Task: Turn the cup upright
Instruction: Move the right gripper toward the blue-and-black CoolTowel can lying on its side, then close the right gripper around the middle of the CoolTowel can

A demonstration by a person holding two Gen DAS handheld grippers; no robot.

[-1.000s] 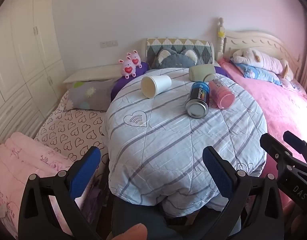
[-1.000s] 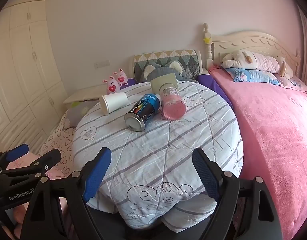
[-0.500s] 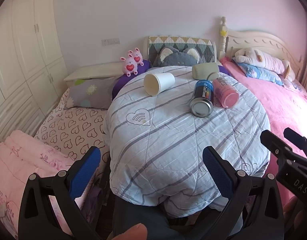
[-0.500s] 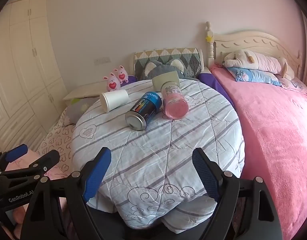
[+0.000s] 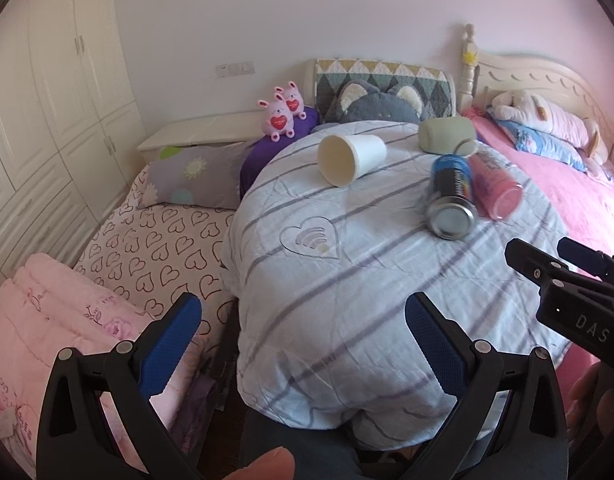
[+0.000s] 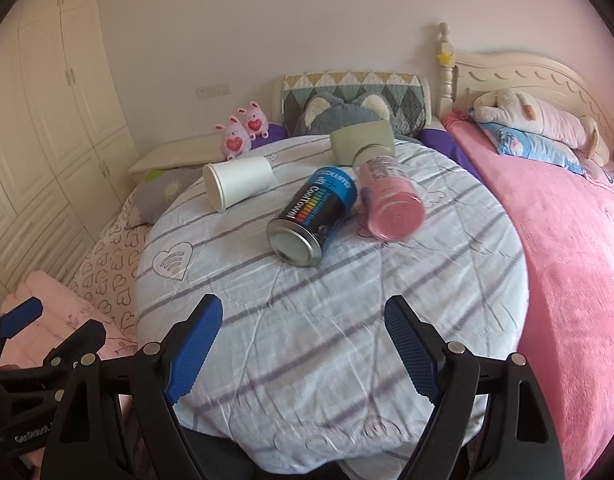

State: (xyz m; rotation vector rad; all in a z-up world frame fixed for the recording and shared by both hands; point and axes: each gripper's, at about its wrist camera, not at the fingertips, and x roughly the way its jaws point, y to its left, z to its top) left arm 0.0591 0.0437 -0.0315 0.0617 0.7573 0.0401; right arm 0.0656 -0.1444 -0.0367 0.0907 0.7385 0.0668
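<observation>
A white paper cup (image 5: 351,159) lies on its side on the round table's striped cloth (image 5: 347,280), mouth toward me; it also shows in the right wrist view (image 6: 238,186). Beside it lie a blue can (image 5: 451,200) (image 6: 313,218), a pink bottle (image 5: 495,190) (image 6: 389,202) and a grey-green cup (image 5: 447,134) (image 6: 361,138), all on their sides. My left gripper (image 5: 303,340) is open and empty at the table's near edge. My right gripper (image 6: 303,340) is open and empty, short of the can; it shows in the left wrist view (image 5: 547,260).
A pink bed (image 6: 567,260) lies right of the table, a heart-print bed (image 5: 155,240) left. Plush toys (image 5: 283,114) and a cat cushion (image 5: 375,102) sit behind the table. White wardrobes (image 5: 47,100) line the left wall.
Both grippers have moved forward toward the table; the cups and can look nearer. Both stay open. Nothing on the table has moved.
</observation>
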